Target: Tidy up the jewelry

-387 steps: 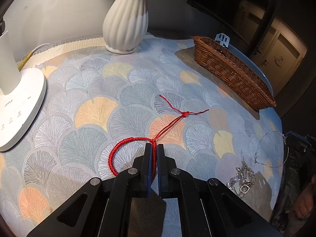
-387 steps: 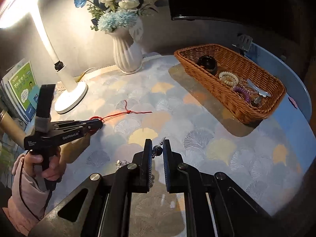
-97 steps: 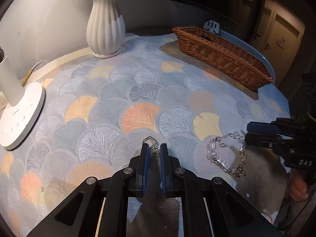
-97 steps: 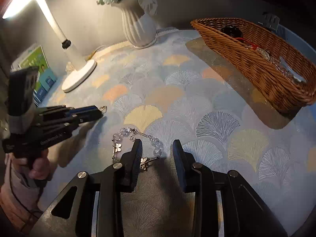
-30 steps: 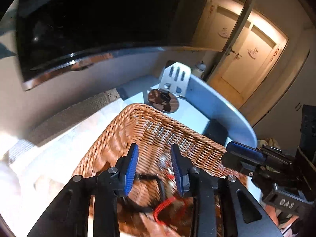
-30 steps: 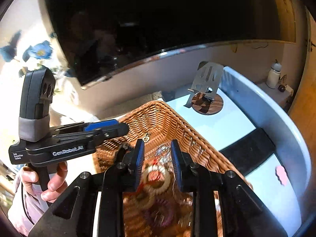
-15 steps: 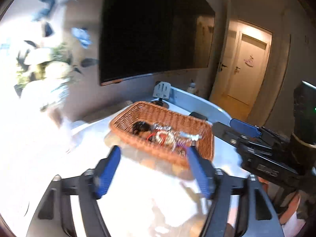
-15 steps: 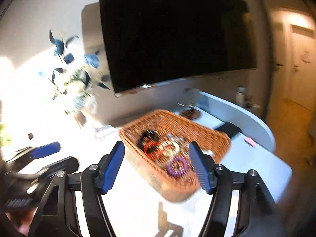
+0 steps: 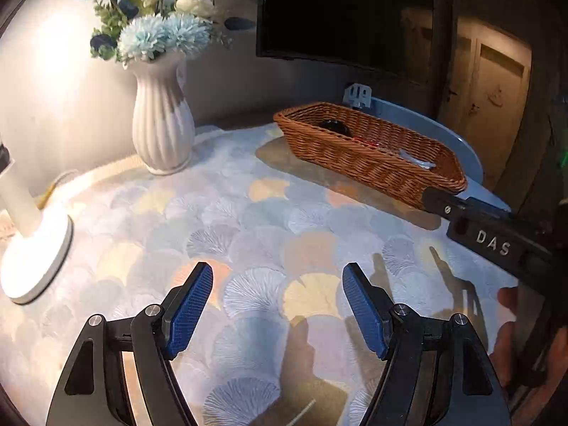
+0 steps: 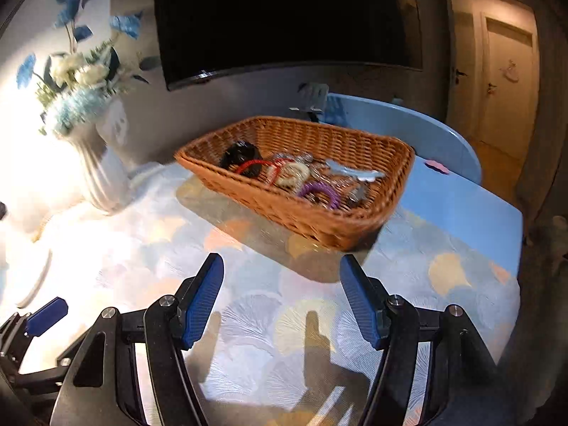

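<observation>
We hold two black grippers with blue ribbed pads: the left gripper [image 9: 277,277] and the right gripper [image 10: 280,269] each stand spread wide with nothing between the fingers, above the fan-patterned pastel tablecloth [image 9: 248,220]. We count one oblong woven wicker basket [image 10: 319,213] on the far side of the cloth, and the jewelry lies inside it: one red cord bracelet [image 10: 250,165], one cream beaded ring [image 10: 294,174], one purple coil band [image 10: 319,191], one black round piece [image 10: 239,152] and a silvery tangle we cannot count. One ribbed white vase of blue and white flowers [image 9: 161,131] and one white lamp base [image 9: 35,259] stand at the left.
</observation>
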Action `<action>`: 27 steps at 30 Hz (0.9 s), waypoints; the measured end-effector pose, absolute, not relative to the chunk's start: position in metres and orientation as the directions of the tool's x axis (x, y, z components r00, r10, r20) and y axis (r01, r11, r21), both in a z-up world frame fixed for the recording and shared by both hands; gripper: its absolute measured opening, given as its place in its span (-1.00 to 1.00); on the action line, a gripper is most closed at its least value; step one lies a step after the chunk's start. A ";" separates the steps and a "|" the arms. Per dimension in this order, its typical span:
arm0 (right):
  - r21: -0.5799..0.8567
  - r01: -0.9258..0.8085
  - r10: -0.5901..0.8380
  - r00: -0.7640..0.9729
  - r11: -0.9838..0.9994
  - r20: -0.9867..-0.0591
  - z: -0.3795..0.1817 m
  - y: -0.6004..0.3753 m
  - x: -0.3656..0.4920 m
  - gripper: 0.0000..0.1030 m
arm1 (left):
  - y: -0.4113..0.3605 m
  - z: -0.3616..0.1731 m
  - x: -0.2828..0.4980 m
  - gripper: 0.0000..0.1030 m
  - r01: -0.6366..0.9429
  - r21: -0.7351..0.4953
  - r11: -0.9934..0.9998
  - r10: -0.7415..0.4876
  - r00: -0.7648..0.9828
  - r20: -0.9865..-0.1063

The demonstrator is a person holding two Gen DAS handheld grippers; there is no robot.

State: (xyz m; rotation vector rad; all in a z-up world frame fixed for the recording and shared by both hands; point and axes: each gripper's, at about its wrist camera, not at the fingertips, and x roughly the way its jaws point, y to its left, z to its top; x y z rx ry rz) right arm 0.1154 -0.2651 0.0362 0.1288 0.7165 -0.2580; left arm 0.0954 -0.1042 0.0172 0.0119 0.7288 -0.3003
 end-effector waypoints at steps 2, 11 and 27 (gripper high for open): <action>0.017 0.289 -0.206 0.719 0.957 -0.664 0.035 -0.264 0.116 0.36 | -0.099 0.009 0.097 0.49 0.267 -0.133 0.955 -0.284 0.676 -0.680; -0.012 0.306 -0.238 0.713 0.952 -0.659 0.033 -0.260 0.115 0.36 | -0.099 0.007 0.092 0.49 0.241 -0.141 0.960 -0.271 0.680 -0.681; 0.012 0.298 -0.205 0.685 0.954 -0.699 0.028 -0.263 0.123 0.36 | -0.083 0.004 0.101 0.49 0.190 -0.234 0.954 -0.301 0.651 -0.697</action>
